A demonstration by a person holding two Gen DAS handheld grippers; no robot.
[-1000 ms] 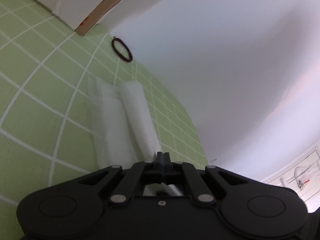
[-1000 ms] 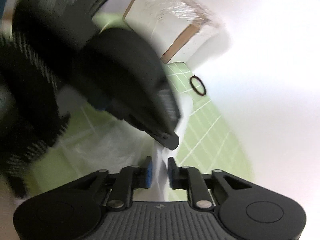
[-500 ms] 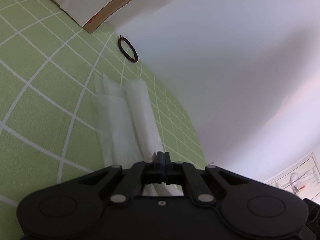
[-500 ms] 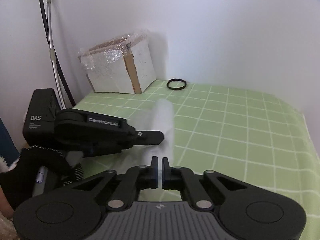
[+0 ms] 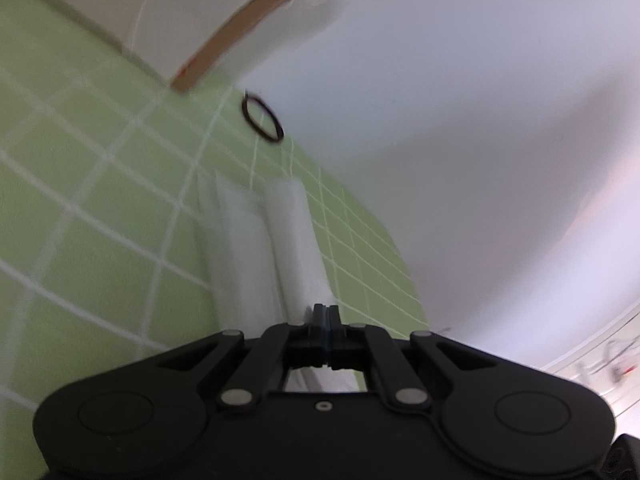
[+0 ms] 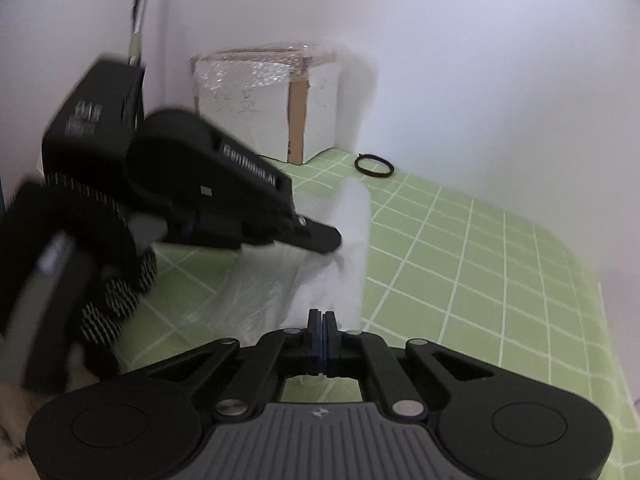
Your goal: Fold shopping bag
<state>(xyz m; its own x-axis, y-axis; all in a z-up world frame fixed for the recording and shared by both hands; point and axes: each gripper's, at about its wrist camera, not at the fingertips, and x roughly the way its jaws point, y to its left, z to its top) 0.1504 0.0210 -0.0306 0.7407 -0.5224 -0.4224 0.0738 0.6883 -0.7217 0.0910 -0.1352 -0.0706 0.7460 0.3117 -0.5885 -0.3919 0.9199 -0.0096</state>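
Bag: a white, translucent shopping bag [image 6: 340, 248] is seen partly folded into a long strip on the green gridded surface [image 6: 500, 264]; one fold is lifted off the surface, the rest lies flat to its left.
Left gripper: the left gripper [image 6: 320, 236] is seen from the right wrist view at the left, held by a gloved hand [image 6: 100, 264]; its jaws are closed on the raised fold of the bag; in its own view [image 5: 325, 312] the jaws are pressed together with white film caught between them.
Right gripper: the right gripper [image 6: 322, 320] is held at the near end of the bag; the jaws are closed on the bag's near edge.
Box: a white wrapped box [image 6: 264, 100] is set at the far corner against the wall.
Ring: a dark ring [image 6: 374, 165] lies flat on the surface, just right of the box, beyond the bag and apart from it.
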